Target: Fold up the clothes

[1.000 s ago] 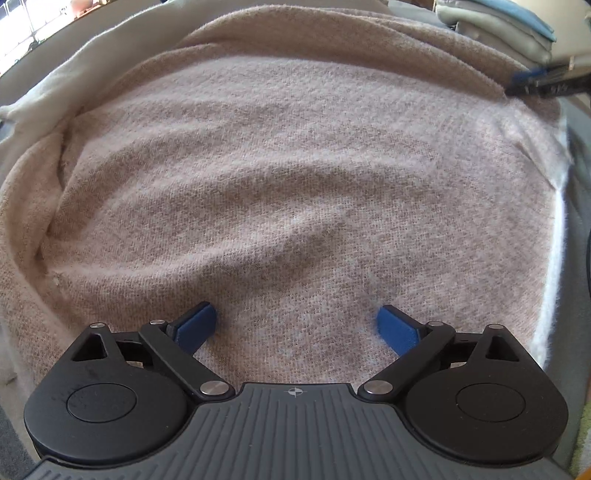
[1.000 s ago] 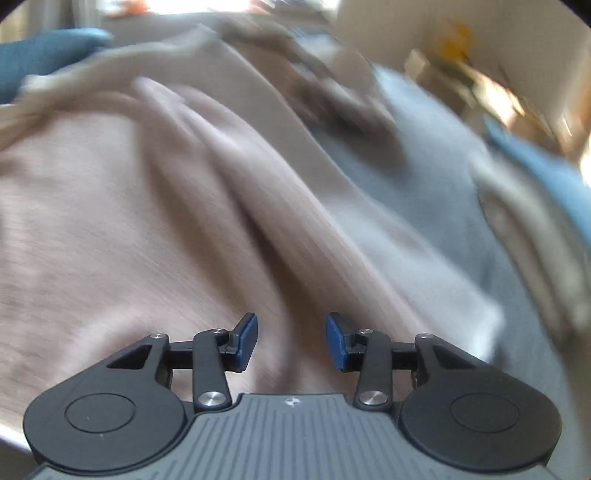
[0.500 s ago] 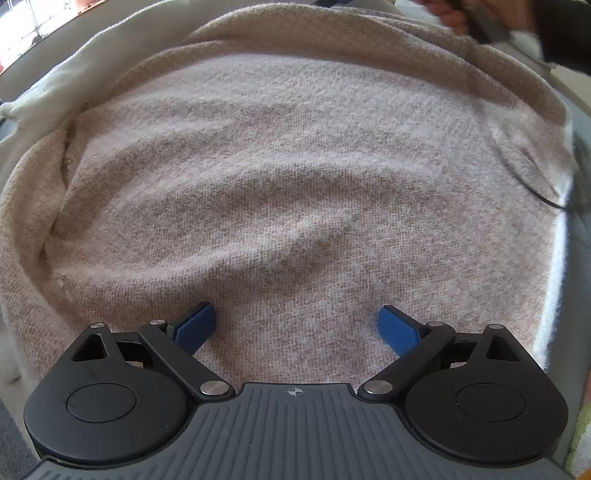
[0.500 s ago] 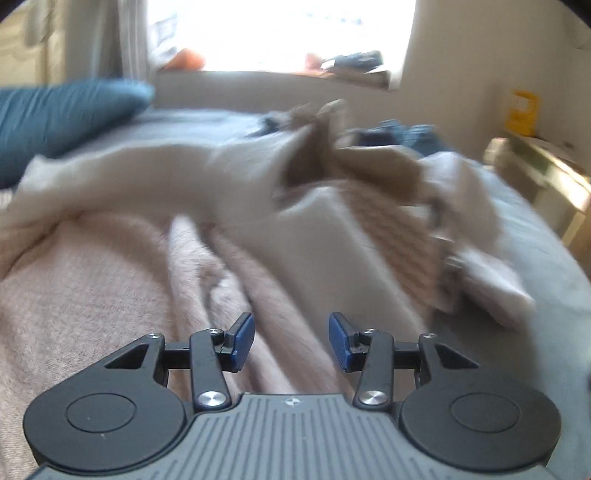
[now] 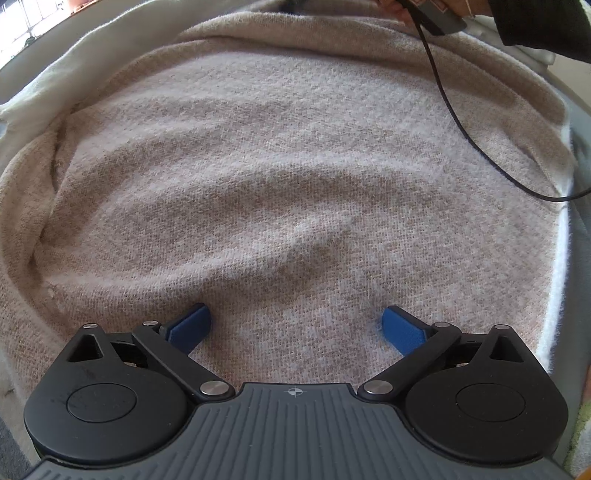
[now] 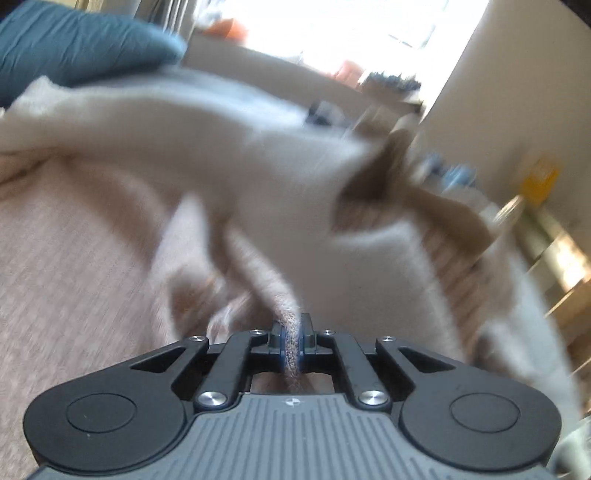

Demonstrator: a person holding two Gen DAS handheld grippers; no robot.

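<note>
On a bed beside a sunlit window, your left gripper (image 5: 295, 325) points steeply down at the beige woollen knit garment (image 5: 288, 177), its two blue-padded fingers (image 5: 190, 326) spread wide, pads resting on the fabric with nothing pinched between them. The garment lies spread almost flat under that gripper, gently rippled, one edge rolled up along the left, and it fills nearly the whole left wrist view.

Your right gripper (image 6: 291, 343) points at a shallower slant across the same garment. Its jaws have just been closing and now clamp a narrow ridge of the knit, which rises from between the pads in a taut, blurred fold. In the left wrist view your right hand (image 5: 424, 9) shows at the top edge, at the garment's far side, with a dark sleeve (image 5: 546, 29) behind it and one thin black cable (image 5: 454, 114) trailing from it over the knit to the right edge.

Under the garment a pale cream cloth (image 5: 55, 88) shows along the left and right borders. In the right wrist view, a single teal pillow (image 6: 81, 44) lies at the upper left, with the bright window (image 6: 332, 29) and its cluttered sill behind it. A plain light wall (image 6: 517, 92) stands at the right, with a small yellow object (image 6: 539, 181) and pale wooden furniture (image 6: 561, 266) beside it, all smeared by blur.

Count: two grippers, one garment, one pillow, one cable.
</note>
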